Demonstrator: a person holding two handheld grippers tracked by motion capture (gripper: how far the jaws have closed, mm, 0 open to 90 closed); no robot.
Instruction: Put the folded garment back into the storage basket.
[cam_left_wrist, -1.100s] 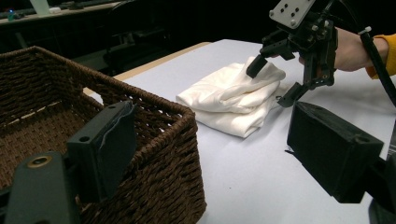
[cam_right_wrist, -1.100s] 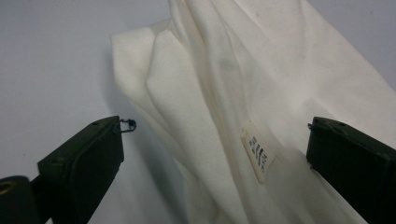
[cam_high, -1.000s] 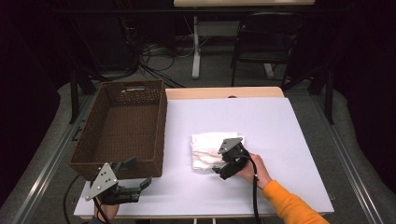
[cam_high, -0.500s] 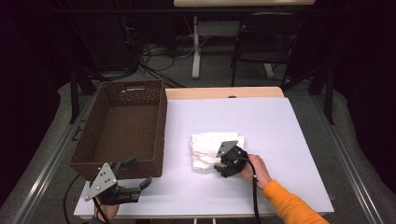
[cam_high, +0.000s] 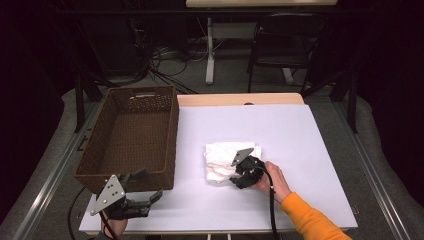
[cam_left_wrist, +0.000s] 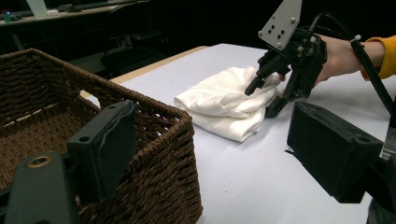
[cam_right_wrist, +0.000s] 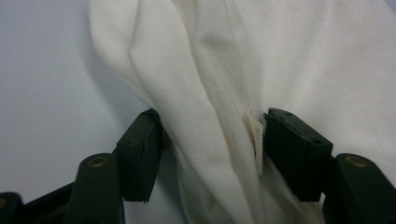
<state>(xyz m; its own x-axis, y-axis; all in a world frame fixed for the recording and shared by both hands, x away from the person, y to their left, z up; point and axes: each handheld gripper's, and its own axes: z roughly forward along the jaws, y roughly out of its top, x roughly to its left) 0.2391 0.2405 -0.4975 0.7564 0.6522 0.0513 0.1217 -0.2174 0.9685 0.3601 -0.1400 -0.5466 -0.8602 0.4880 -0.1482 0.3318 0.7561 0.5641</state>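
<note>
My left gripper (cam_high: 142, 200) hangs with its jaws apart and nothing between them, just in front of the wicker basket's (cam_high: 131, 134) near right corner. To the right of the basket, on the white table (cam_high: 310, 130), lies the folded white cloth (cam_high: 222, 160). My right gripper (cam_high: 239, 172) has just been closing its jaws, and both pads now press a bunched fold at the cloth's near right edge.

No legible text, label, brand, number or sign appears on any surface in any of the three views.
</note>
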